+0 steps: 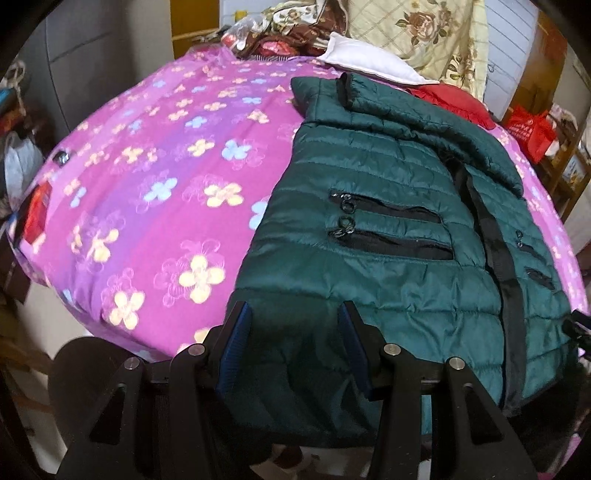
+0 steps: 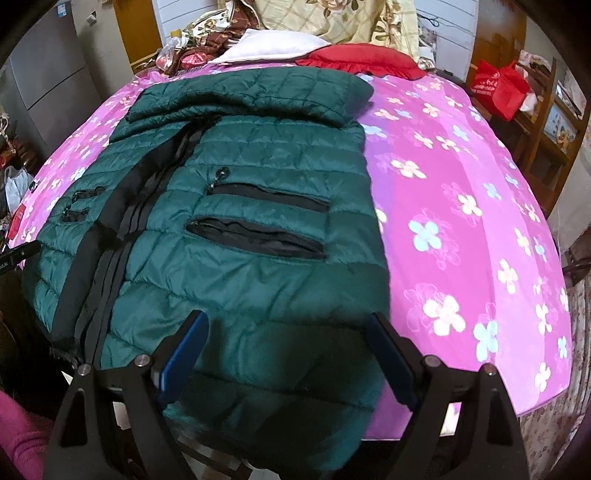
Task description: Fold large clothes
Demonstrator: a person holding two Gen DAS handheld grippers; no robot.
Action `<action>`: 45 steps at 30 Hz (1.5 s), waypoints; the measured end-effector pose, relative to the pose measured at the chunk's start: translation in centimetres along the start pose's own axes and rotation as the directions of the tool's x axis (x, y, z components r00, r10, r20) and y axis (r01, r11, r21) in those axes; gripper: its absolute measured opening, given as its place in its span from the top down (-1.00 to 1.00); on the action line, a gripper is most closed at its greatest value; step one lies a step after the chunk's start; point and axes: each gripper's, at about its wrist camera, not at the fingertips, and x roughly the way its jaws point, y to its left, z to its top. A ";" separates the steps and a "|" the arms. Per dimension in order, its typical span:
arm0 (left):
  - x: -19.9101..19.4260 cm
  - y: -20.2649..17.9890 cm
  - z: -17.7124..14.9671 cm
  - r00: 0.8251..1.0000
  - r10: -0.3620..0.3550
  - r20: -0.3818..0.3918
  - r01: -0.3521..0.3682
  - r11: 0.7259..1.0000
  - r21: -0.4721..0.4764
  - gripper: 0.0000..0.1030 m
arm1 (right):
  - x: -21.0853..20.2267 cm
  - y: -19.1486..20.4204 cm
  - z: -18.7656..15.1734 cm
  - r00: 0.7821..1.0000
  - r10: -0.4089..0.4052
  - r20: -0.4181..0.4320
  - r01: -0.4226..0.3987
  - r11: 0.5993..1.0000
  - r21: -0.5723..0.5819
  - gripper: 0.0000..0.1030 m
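Note:
A dark green quilted puffer jacket (image 1: 388,266) lies front up on a pink flowered bedspread (image 1: 155,192), its hem hanging over the near edge of the bed. It has a black centre zip and black zipped pockets. Both sleeves are folded across the top near the collar. My left gripper (image 1: 293,317) is open, its blue pads either side of the hem's left part. In the right wrist view the jacket (image 2: 240,240) fills the left half of the bedspread (image 2: 461,206). My right gripper (image 2: 288,325) is open wide over the hem's right part.
At the head of the bed lie a white pillow (image 2: 273,46), a red cushion (image 2: 365,59) and a flowered quilt (image 1: 424,33). A red bag (image 2: 498,88) sits on wooden shelves at the right. Clutter stands at the bed's left side (image 1: 18,166).

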 end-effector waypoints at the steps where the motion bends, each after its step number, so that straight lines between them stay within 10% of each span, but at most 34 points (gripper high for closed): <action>1: 0.0 0.3 0.0 1.000 -0.006 -0.009 0.006 1.000 -0.008 0.39 | -0.1 -0.3 -0.1 1.000 0.003 -0.001 -0.003 1.000 0.006 -0.75; 21: 2.8 2.8 -0.9 0.976 -0.155 -0.152 0.143 0.986 -0.086 -0.07 | 2.1 -4.1 -2.4 0.973 0.202 -0.115 -0.188 0.975 0.121 -0.76; 42: 3.1 1.5 -0.9 0.981 -0.100 -0.164 0.096 0.995 -0.031 -0.07 | 2.3 -1.9 -1.7 0.957 0.278 -0.086 -0.278 0.960 0.010 -0.44; 45: 2.8 1.0 -1.0 0.982 -0.101 -0.161 0.104 0.995 0.009 0.35 | 2.3 -1.9 -1.8 0.957 0.279 -0.076 -0.280 0.960 0.005 -0.41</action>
